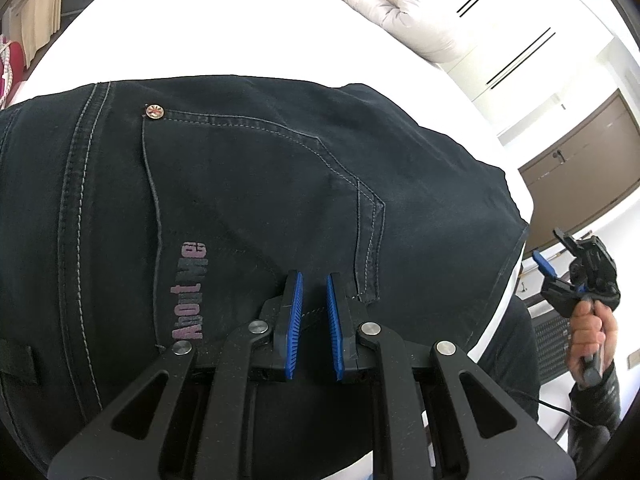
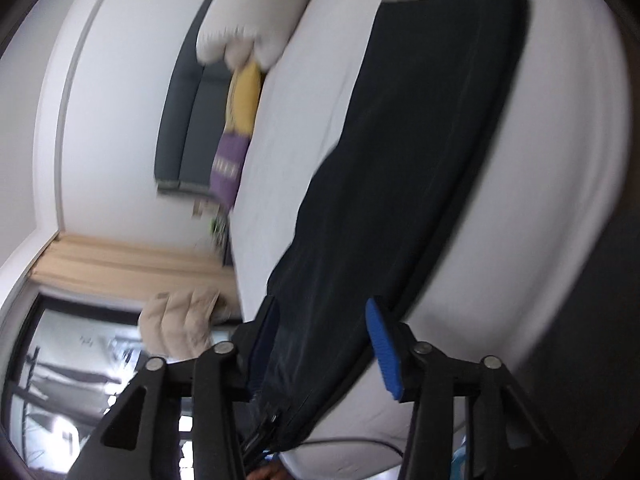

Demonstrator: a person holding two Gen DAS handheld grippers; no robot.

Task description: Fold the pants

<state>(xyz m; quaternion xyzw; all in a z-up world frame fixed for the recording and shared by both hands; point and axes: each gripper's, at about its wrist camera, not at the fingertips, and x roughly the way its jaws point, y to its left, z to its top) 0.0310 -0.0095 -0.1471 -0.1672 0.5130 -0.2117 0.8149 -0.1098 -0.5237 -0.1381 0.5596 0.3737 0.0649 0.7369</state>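
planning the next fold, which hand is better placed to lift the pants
Left, likely. Its tongs are nearly shut on the pants at the waist edge. The right tongs stand open, off the side of the bed, gripping nothing.

I can read one marking from here: "About Me" printed in faded pink letters on the back pocket point(image 1: 248, 216) of the dark pants point(image 1: 420, 184). Nothing else I see carries legible text.

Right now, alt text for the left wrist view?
Left gripper, blue pads nearly shut, nips the dark pants spread on a white bed. At right, a hand holds the right gripper off the pants.
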